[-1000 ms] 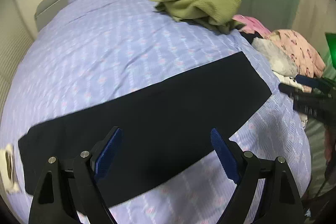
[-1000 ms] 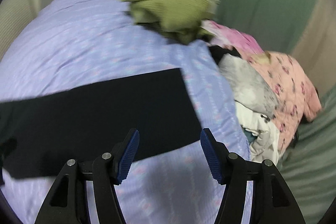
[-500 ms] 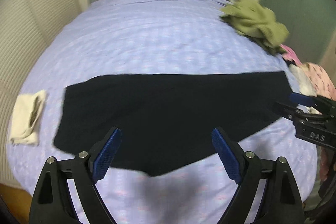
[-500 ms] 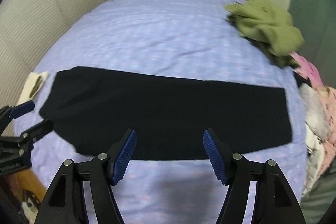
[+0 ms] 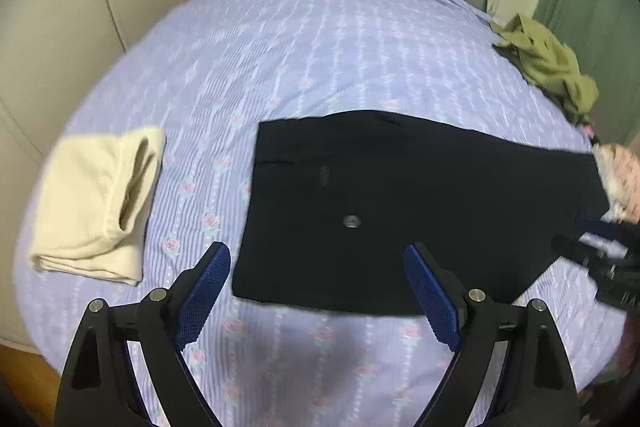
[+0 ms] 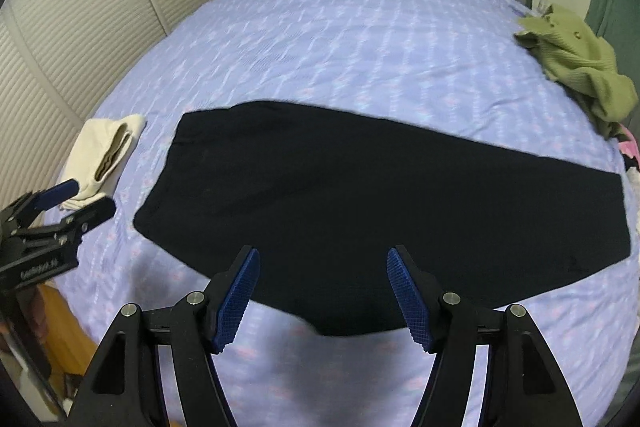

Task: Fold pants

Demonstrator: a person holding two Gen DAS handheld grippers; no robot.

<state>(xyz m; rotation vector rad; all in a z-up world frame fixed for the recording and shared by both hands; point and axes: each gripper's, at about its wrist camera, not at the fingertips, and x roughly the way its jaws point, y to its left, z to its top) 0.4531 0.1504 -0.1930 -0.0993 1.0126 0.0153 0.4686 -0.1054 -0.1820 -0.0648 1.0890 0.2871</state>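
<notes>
Left wrist view: my left claw (image 5: 318, 283) spread wide, grasping nothing, hovering over waist end of black pants (image 5: 400, 211). Pants lie flat on bed (image 5: 320, 47), already halved lengthwise, so likely ready for cross fold. Matte dark weave, small metal button. Cream folded garment (image 5: 96, 203) set aside, well apart.

Right wrist view: my right claw (image 6: 322, 289) likewise released, above near edge mid-length. Pants long, tapering strip. Knitted olive sweater (image 6: 576, 63) heaped at bed edge.

Pants (image 6: 380, 203) lie across the bed (image 6: 360, 39), folded cloth (image 6: 102, 155) left, sweater (image 6: 580, 63) right.
</notes>
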